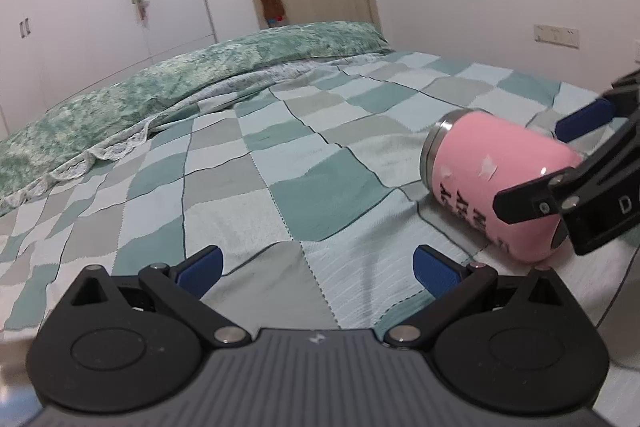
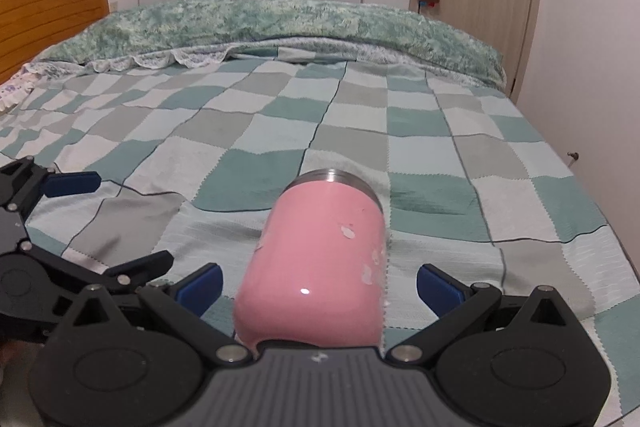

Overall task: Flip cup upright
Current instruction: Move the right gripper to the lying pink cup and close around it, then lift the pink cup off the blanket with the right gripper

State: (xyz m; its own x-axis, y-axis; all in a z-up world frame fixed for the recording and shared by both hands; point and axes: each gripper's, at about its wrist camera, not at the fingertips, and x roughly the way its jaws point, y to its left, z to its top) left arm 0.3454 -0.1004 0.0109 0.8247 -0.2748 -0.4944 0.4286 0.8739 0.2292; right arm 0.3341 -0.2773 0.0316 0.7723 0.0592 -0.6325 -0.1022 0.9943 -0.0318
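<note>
Pink cup lying on its side on the bed, both grippers spread wide.

From the left wrist, the left gripper [image 1: 318, 269] is hovering released over the checked bedspread [image 1: 248, 163], nothing between its blue pads. The cup [image 1: 500, 183] is lying tipped over toward the bed's right edge, its steel rim facing away toward the pillow end, glossy pink body carrying black lettering and small chipped patches; the right gripper [image 1: 560, 163] is straddling its base end, one finger on each side. From the right wrist, the right gripper [image 2: 320, 289] is standing released, pads apart from the cup [image 2: 316, 267], which is lying lengthwise between them, rim pointing away and paint flaking along its right flank. The left gripper [image 2: 100, 219] is showing at the left, also spread, beside the cup.
</note>
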